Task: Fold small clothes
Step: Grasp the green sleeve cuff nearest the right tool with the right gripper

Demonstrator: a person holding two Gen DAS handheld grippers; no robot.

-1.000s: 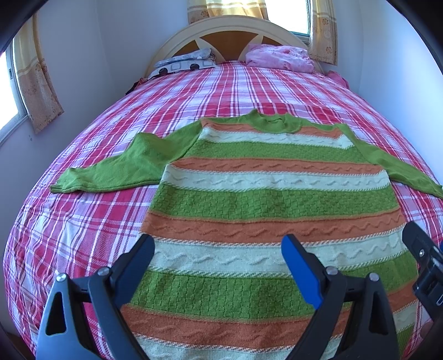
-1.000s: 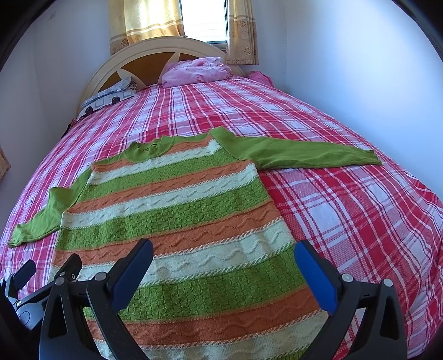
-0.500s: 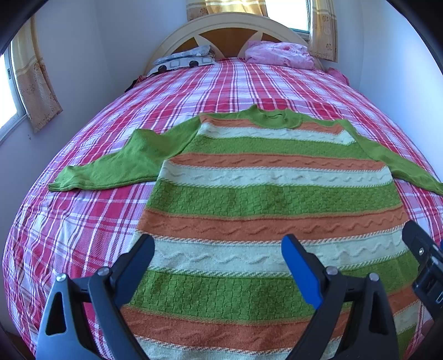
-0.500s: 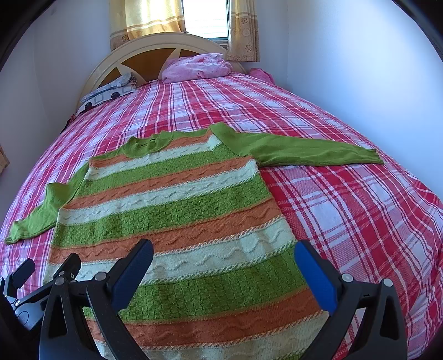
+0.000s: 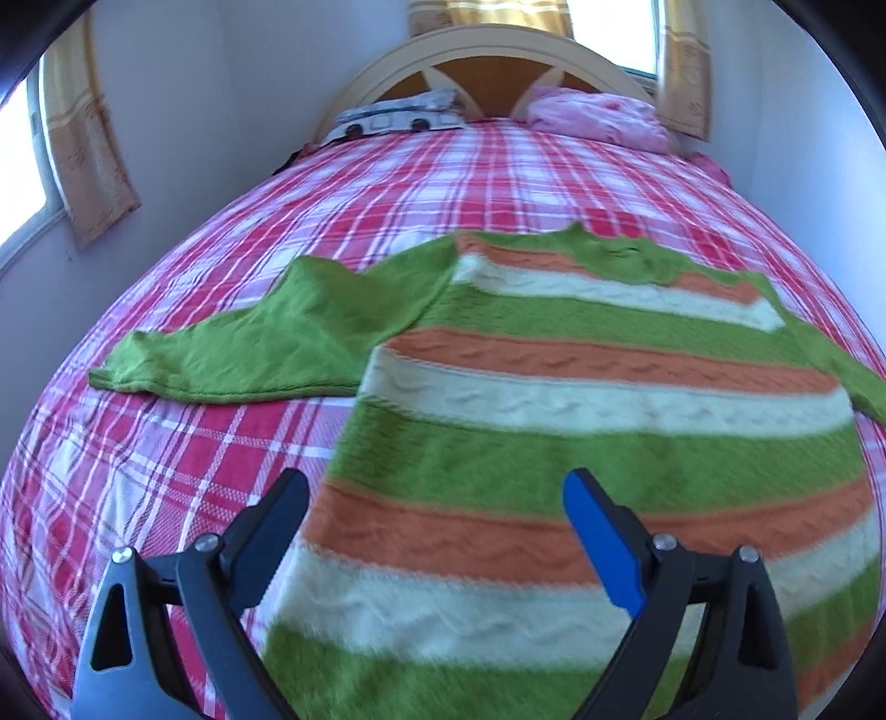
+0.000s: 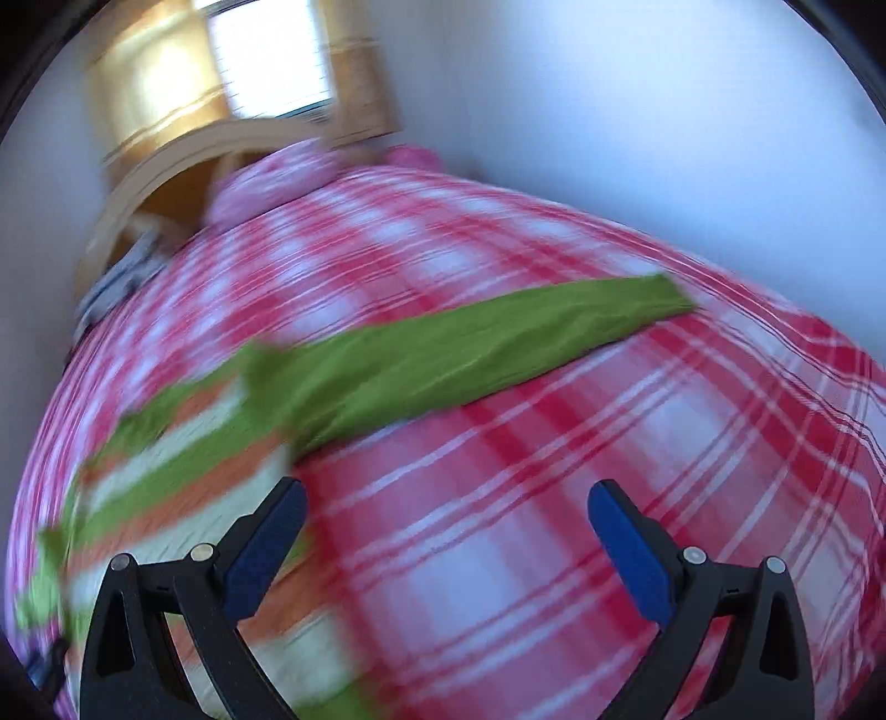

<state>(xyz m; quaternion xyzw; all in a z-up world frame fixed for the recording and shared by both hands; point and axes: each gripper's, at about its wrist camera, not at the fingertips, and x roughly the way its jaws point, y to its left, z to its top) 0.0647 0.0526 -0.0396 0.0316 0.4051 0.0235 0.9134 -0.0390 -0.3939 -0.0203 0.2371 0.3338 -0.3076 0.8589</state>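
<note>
A small knit sweater [image 5: 581, 399] with green, orange and cream stripes lies flat on the bed, collar toward the headboard. Its green left sleeve [image 5: 266, 354] lies out to the left. My left gripper [image 5: 437, 498] is open and empty above the sweater's lower left body. In the blurred right wrist view the sweater's body [image 6: 183, 471] is at the left and its green right sleeve [image 6: 470, 354] stretches out to the right. My right gripper [image 6: 448, 504] is open and empty above the bedspread, just right of the sweater's side edge, short of the sleeve.
The bed has a red, pink and white plaid cover [image 5: 183, 471]. A patterned pillow [image 5: 398, 113] and a pink one [image 5: 598, 119] lie by the cream headboard [image 5: 487, 50]. White walls flank the bed, with curtained windows [image 5: 83, 144] at the left and behind.
Both grippers have moved forward and apart. The left one has shifted left toward the left sleeve. The right one has swung fast to the right, off the sweater's body, toward the right sleeve.
</note>
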